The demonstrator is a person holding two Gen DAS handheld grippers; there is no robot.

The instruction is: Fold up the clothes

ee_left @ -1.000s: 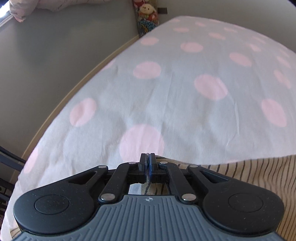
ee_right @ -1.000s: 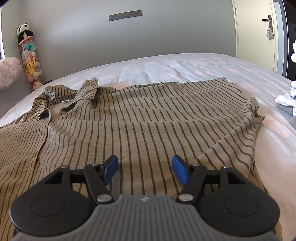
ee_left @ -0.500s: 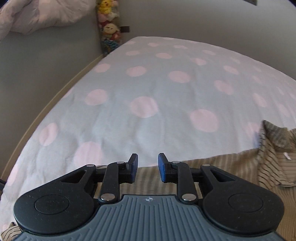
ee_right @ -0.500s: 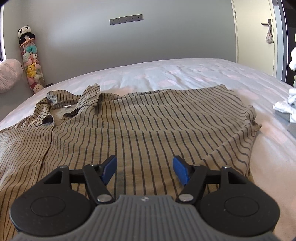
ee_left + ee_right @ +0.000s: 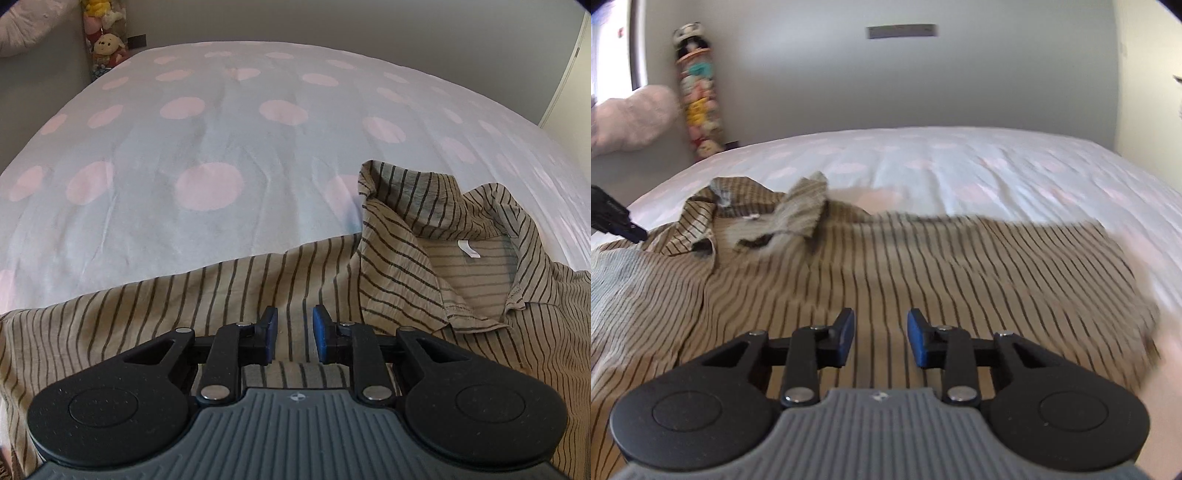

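Note:
A tan shirt with dark stripes [image 5: 406, 266] lies spread on the bed, its collar and white label up. In the left wrist view my left gripper [image 5: 294, 332] is open and empty, just above the shirt's shoulder, left of the collar. In the right wrist view the same shirt [image 5: 923, 266] lies flat, with the collar at the far left. My right gripper [image 5: 881, 336] is open and empty over the shirt's body. The tip of my left gripper shows at the left edge [image 5: 617, 221].
The bed has a pale blue sheet with pink dots [image 5: 207, 147]. A tall tube of plush toys [image 5: 698, 96] stands by the grey wall at the bed's far left corner. A pink plush [image 5: 631, 118] sits left of it.
My left gripper opened, letting go of the shirt edge, and swung right so the collar came into view. My right gripper moved forward and left over the shirt, its jaws narrowing a little.

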